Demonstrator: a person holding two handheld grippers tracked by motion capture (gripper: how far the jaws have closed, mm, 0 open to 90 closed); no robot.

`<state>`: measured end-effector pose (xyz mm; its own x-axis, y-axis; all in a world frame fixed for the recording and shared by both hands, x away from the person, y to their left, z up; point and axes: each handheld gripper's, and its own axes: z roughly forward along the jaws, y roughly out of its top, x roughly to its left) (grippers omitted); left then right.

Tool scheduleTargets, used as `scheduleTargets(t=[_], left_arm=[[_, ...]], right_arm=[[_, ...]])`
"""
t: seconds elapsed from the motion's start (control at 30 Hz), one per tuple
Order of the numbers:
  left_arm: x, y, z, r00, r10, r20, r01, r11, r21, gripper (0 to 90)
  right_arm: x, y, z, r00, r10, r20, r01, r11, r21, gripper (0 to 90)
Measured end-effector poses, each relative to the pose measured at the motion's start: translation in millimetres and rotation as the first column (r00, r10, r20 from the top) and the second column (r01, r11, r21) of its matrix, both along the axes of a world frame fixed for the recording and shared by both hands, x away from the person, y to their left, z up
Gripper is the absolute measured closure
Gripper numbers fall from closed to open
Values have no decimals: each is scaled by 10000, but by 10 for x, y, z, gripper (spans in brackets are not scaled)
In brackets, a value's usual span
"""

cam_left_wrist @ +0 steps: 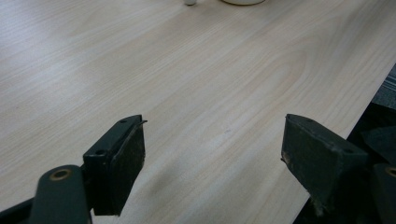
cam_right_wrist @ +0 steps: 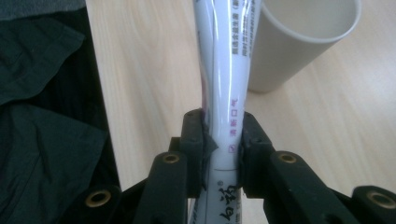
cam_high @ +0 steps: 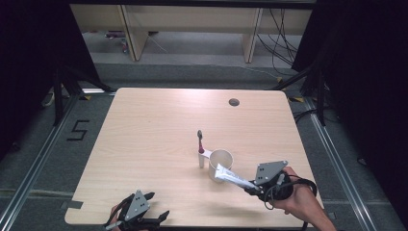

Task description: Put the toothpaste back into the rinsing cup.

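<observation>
The right gripper (cam_high: 253,185) is gripping the toothpaste tube (cam_high: 233,177) in its fingers, tip hovering at the cup (cam_high: 221,164) rim (left gripper (cam_high: 153,217) idling open), needing tilting upright before dropping in.

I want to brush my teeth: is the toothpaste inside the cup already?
No, the toothpaste is clamped in the right gripper, outside the cup.

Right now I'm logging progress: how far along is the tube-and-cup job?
Done: the right gripper is shut on the white tube and holds it off the table. In hand: the tube's far end reaches to the cup rim; I cannot tell if it is inside. Left: getting it into the cup and letting go. The toothbrush stands beside the cup. The left gripper is open at the table edge.
</observation>
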<state>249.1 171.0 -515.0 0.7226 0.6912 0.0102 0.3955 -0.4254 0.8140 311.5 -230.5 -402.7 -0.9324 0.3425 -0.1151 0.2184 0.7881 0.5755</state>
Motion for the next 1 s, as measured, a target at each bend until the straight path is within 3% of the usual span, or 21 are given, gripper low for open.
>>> scheduleTargets(t=[0.03,0.13,0.17,0.23,0.3,0.33,0.43,0.47,0.53,0.63,0.7,0.77,0.87,0.97,1.0], left_arm=[[-2,-5,-4,10000,50,14,-50,9999,-91,211],[14,11,2,10000,15,27,-16,9995,315,211],[1,-9,-10,10000,76,30,-76,10000,-53,211],[-6,-6,-2,10000,46,-17,-46,10000,-43,211],[-1,-9,-5,10000,68,13,-68,9999,-92,211],[-4,-5,-2,10000,23,-29,-23,10000,-64,211],[2,5,5,10000,-12,39,11,10000,40,211],[5,4,2,10000,1,23,-1,10000,54,211],[-4,7,4,10000,-25,-28,25,10000,57,211],[2,-7,-4,9999,143,30,-142,9998,-167,211],[-5,10,5,10000,42,5,-42,10000,33,211],[-4,-3,2,9999,164,40,-163,9997,-172,211],[-4,10,5,10000,36,7,-36,10000,34,211],[3,-5,-2,9999,135,35,-135,9998,-146,211],[3,8,3,10000,17,26,-18,10000,72,211]], right_arm=[[0,0,0,10000,0,0,0,10000,0,756],[43,-8,66,9998,-26,207,15,9987,516,757],[48,-9,84,9998,-91,196,78,9978,664,757],[40,-10,103,9992,-379,126,368,9966,737,758],[72,-23,140,9992,-206,334,170,9941,1069,758],[102,-39,173,9985,-460,307,407,9871,1545,758],[171,-46,206,9984,-370,438,282,9823,1852,758],[230,-53,230,9978,-517,402,418,9753,2168,758],[265,-53,237,9961,-663,586,511,9718,2304,758],[355,-49,252,9941,-985,456,827,9593,2699,758],[432,-52,243,9927,-1134,422,959,9501,2969,758],[491,-60,237,9886,-1463,359,1282,9424,3089,759],[582,-76,215,9833,-1804,219,1615,9227,3501,759],[658,-79,214,9789,-2036,185,1826,9117,3680,759],[683,-73,205,9764,-2147,228,1898,9035,3842,759]])
